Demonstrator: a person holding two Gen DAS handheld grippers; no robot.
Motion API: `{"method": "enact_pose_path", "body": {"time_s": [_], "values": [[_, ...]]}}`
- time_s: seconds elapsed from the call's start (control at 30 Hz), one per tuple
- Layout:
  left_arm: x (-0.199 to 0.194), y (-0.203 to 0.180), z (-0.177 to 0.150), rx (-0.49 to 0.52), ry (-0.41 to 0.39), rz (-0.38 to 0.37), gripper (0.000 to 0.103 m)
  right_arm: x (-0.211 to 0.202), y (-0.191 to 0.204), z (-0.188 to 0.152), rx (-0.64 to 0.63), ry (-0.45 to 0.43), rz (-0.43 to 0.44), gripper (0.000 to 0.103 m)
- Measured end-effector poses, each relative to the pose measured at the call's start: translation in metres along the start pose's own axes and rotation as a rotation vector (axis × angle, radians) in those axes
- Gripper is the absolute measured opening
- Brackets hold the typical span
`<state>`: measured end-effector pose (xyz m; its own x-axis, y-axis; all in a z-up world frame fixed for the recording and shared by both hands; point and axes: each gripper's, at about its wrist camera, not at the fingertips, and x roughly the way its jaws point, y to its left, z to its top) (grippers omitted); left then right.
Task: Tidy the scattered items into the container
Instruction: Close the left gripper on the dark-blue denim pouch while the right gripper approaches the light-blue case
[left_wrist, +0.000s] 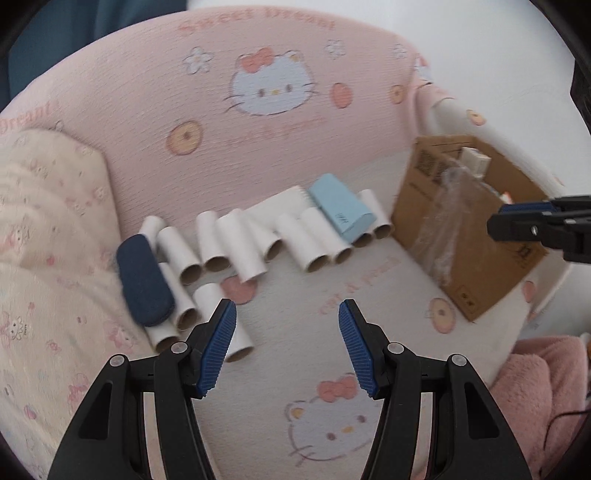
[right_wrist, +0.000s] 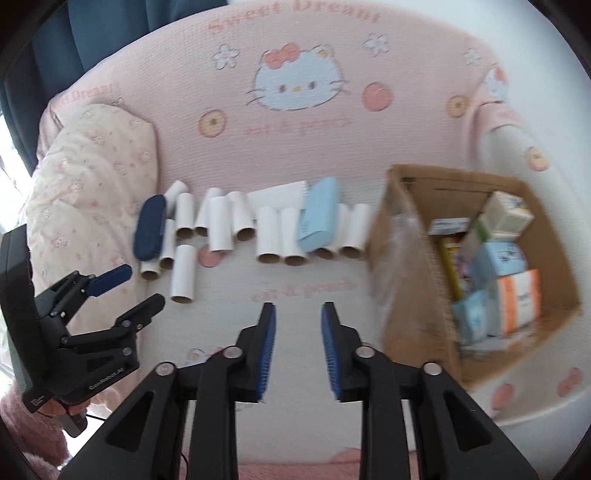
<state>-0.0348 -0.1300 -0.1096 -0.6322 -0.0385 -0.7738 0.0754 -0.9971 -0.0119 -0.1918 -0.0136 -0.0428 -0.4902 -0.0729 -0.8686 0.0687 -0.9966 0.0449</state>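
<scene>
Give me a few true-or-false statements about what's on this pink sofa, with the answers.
1. The cardboard box already holds some small packages. True.
2. The light blue box lies inside the cardboard box. False: it rests on the row of paper tubes on the seat.
3. The left gripper holds a tube. False: its jaws are open and hold nothing.
4. A dark blue case lies at the left end of the tubes. True.
5. The right gripper holds nothing. True.

White tubes (right_wrist: 267, 236) lie in a row, open ends toward six o'clock. A navy case (right_wrist: 149, 227) rests at nine, a blue box (right_wrist: 319, 218) atop them; carton (right_wrist: 406, 258) at three, part-filled.
</scene>
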Motion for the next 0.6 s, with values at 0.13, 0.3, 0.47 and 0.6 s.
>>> {"method": "enact_pose_path", "body": {"time_s": [0.13,0.3,0.47,0.6], "values": [[0.018,0.017,0.001,-0.013,0.029,0.049,0.062,0.028,0.001,0.006,0.04,0.031,0.058,0.06],[0.048,0.043,0.005,-0.028,0.107,0.153,0.062,0.063,0.006,0.017,0.016,0.062,0.023,0.061],[0.07,0.073,0.009,-0.093,0.173,0.186,0.062,0.091,0.005,0.027,0.027,0.058,0.051,0.063],[0.089,0.104,0.011,-0.229,0.257,0.198,0.062,0.115,0.004,0.037,0.013,0.06,0.024,0.068]]}}
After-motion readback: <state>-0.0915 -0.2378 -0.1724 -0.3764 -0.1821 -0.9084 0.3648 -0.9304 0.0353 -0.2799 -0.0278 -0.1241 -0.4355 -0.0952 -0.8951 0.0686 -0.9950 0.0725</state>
